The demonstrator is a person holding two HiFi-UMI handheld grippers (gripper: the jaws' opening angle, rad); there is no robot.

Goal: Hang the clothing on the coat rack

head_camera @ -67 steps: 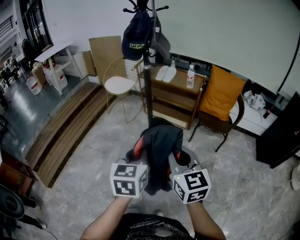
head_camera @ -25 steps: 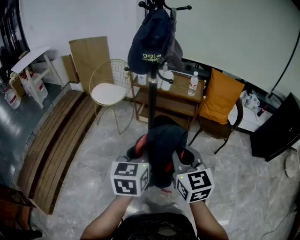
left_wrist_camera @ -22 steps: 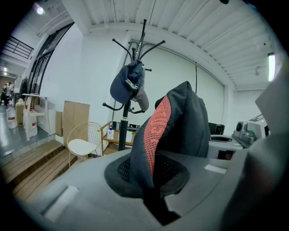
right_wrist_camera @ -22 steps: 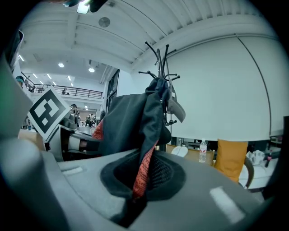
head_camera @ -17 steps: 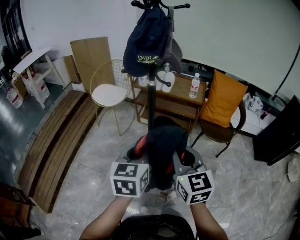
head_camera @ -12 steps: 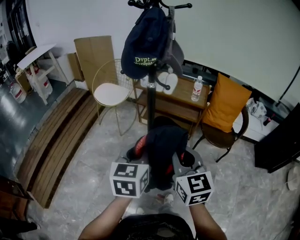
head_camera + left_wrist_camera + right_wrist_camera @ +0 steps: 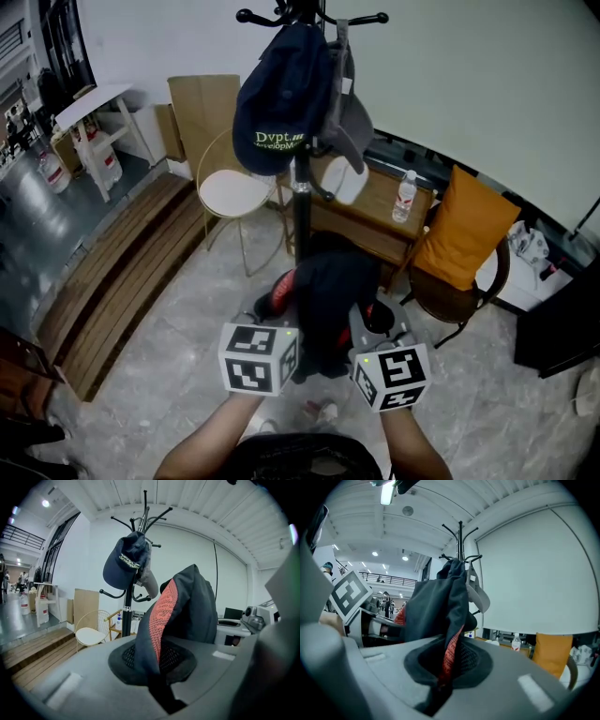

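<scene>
Short of the coat rack (image 7: 301,202), the dark garment (image 7: 326,295) is held bunched between left gripper (image 7: 278,309) and right gripper (image 7: 367,323); each has jaws pinched on its fabric, seemingly so two holds can lift it onto a hook (image 7: 374,18) beside the cap (image 7: 278,103).

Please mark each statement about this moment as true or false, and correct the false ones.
1. Both grippers are shut on the dark garment. True: the left gripper and the right gripper each pinch its fabric.
2. The coat rack is bare. False: a navy cap and a grey cap hang on it.
3. The orange cushion lies on the floor. False: it rests on a dark chair.
4. A water bottle stands on the wooden table. True.
5. The garment hangs on the rack. False: the grippers hold it below the hooks.
</scene>
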